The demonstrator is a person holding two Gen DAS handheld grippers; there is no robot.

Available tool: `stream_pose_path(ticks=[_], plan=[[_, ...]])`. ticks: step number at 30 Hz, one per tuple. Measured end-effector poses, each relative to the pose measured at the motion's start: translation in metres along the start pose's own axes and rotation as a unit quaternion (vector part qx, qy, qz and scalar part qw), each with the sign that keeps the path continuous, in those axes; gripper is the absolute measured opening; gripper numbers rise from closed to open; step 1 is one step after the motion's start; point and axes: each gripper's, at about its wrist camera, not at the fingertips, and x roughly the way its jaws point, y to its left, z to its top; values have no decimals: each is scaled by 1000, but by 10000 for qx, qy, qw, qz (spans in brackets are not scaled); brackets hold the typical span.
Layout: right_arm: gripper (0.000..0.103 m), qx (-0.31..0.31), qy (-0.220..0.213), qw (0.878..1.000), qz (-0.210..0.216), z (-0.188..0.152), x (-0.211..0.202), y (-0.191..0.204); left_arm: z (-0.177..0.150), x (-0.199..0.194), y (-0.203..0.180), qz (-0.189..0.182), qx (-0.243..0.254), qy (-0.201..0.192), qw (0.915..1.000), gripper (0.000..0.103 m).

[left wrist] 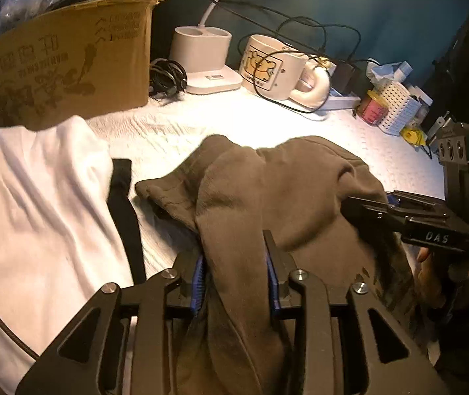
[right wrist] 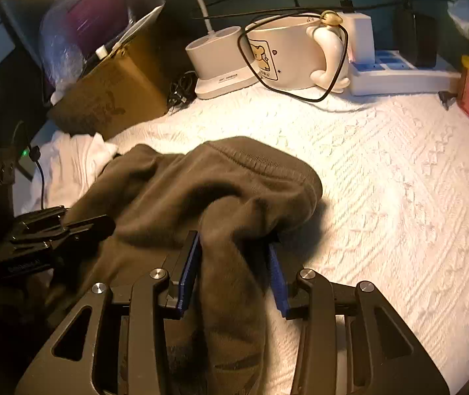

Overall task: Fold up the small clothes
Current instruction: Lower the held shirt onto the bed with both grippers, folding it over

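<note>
White textured bedspread [right wrist: 382, 197]; rumpled olive-brown garment [left wrist: 267, 191] between parted jaws of left gripper [left wrist: 236, 279] and right gripper [right wrist: 233, 273]; grip uncertain.

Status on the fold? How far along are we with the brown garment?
Done: the brown garment looks doubled over on the white cloth. In hand: fabric runs between the fingers of the left gripper and the right gripper; the right's far pad stands clear, so that grip looks released; the left is unclear. Left: flattening it, plus the white garment, still rumpled, and the black piece beside it.
</note>
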Motion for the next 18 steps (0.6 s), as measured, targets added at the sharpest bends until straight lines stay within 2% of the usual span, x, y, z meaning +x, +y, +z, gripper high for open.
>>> stream_pose_path(ticks=[5,10,15,18], plan=[[42,52,11,10000,59,13,7,-5,13,7,10,121,-34,-13,9999,36],[42,31,-114,9999,115,21,10,-11,24,14,10,533,214,-41,9983,36],[42,-132,-326,9987,-372,30,10,-12,32,19,16,845,375,-81,9957,35],[42,-177,-326,9981,-499,32,11,-15,33,23,15,970,488,-104,9940,35]])
